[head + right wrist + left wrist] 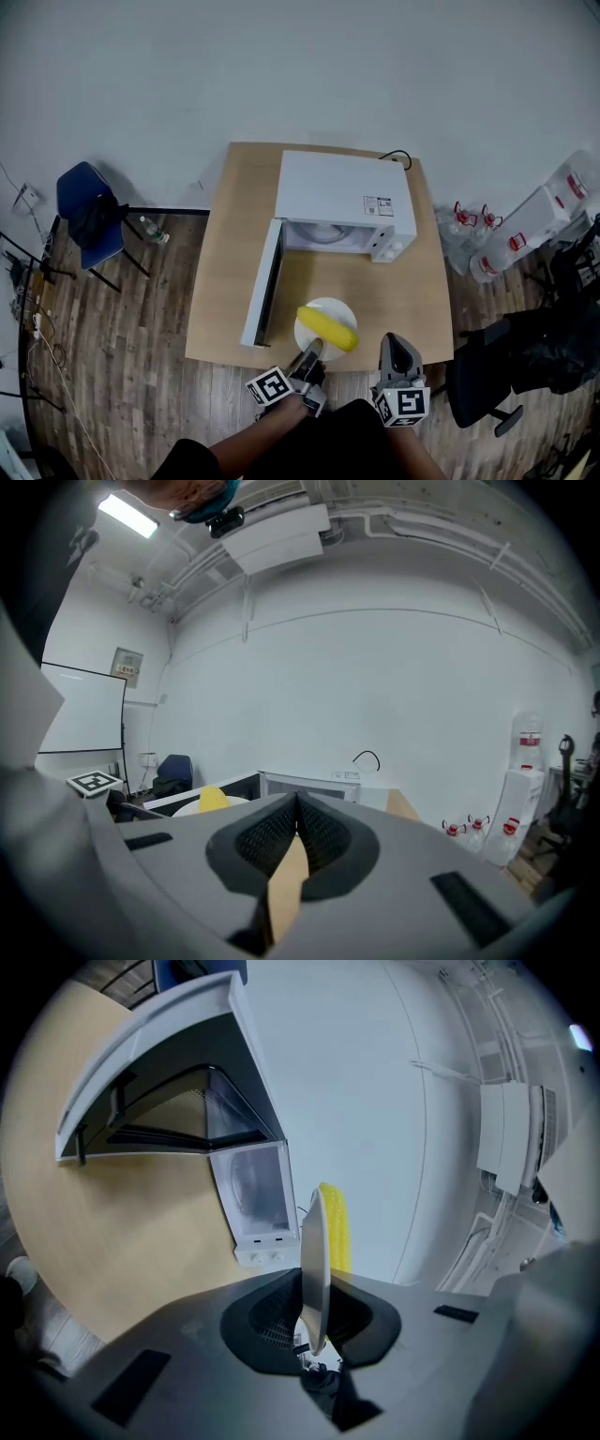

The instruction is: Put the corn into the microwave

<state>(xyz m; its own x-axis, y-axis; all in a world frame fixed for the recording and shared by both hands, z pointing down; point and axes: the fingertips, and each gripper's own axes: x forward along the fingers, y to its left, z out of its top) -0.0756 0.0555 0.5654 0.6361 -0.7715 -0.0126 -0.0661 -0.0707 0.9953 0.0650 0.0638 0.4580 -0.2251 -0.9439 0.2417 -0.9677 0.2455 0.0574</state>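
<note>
White plate (334,307) sits at the near table edge, its near rim clamped in the left gripper (312,350). The left gripper view shows the rim edge-on between the pads, so the jaws sit above and below it, probably to keep the plate level. Yellow corn (328,328) lies on the plate, not yet in the microwave (345,202). Carrying plate and cob together looks like the intent, since it avoids pinching the round cob directly. Right gripper (398,349) is just right of the plate, jaws closed together on nothing, apparently kept clear or ready to steady. Beyond the plate the microwave door (262,281) is swung open to the left, with the cavity facing near and unobstructed. A black cable (398,157) trails from the far right corner of the microwave. Table (225,272) is light wood on a dark plank floor (122,347), against a plain pale wall. A blue chair (89,211) stands at left. Water jugs (487,253) and a black chair (525,361) are at right.
</note>
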